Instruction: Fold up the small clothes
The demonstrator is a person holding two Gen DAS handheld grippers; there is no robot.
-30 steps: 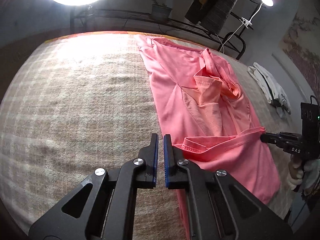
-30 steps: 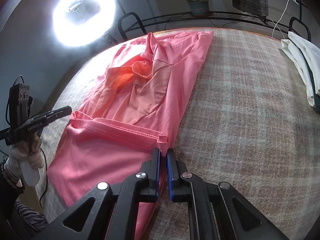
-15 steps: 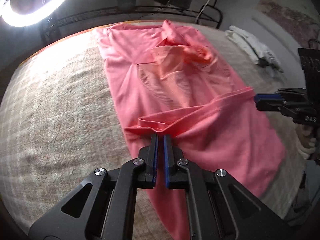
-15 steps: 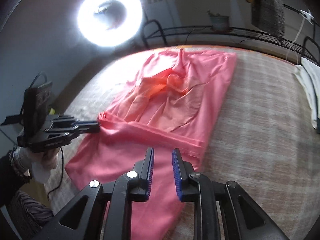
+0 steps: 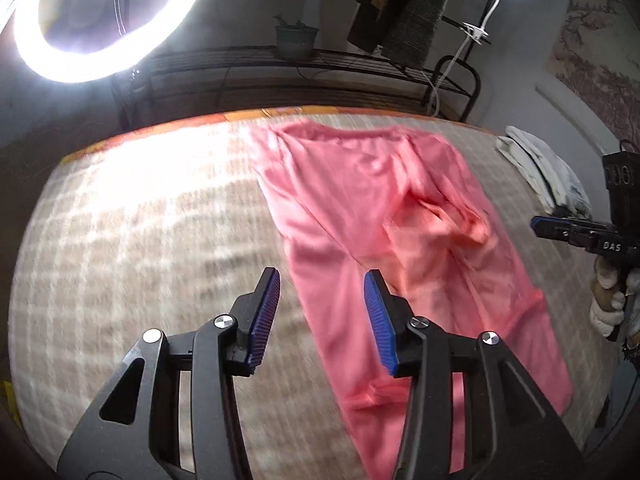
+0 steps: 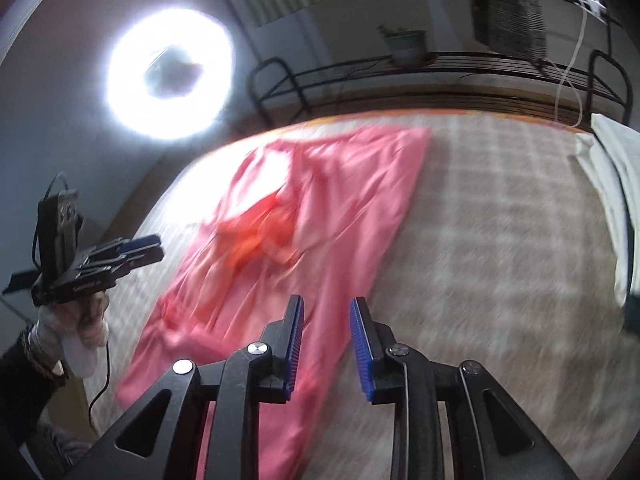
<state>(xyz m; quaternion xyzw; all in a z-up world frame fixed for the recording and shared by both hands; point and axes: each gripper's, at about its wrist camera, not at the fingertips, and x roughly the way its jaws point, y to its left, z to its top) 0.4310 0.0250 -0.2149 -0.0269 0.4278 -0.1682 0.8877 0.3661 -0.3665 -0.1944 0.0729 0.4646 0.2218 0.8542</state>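
A pink garment (image 5: 384, 240) lies spread lengthwise on the checked beige bed cover (image 5: 140, 240), with a rumpled orange-pink bunch near its middle. It also shows in the right wrist view (image 6: 320, 216). My left gripper (image 5: 322, 280) is open and empty, raised above the garment's left edge. My right gripper (image 6: 326, 308) is open and empty, raised above the garment's right edge. Each gripper appears in the other's view, the right one (image 5: 540, 226) and the left one (image 6: 154, 246). Both views are motion-blurred.
A white folded cloth (image 5: 540, 172) lies at the bed's right side, also in the right wrist view (image 6: 612, 184). A ring light (image 5: 92, 20) and a black metal rack (image 5: 320, 68) with a potted plant stand behind the bed.
Both grippers have let go of the pink hem and opened. They have lifted away from the fabric, and the garment now lies flatter on the bed.
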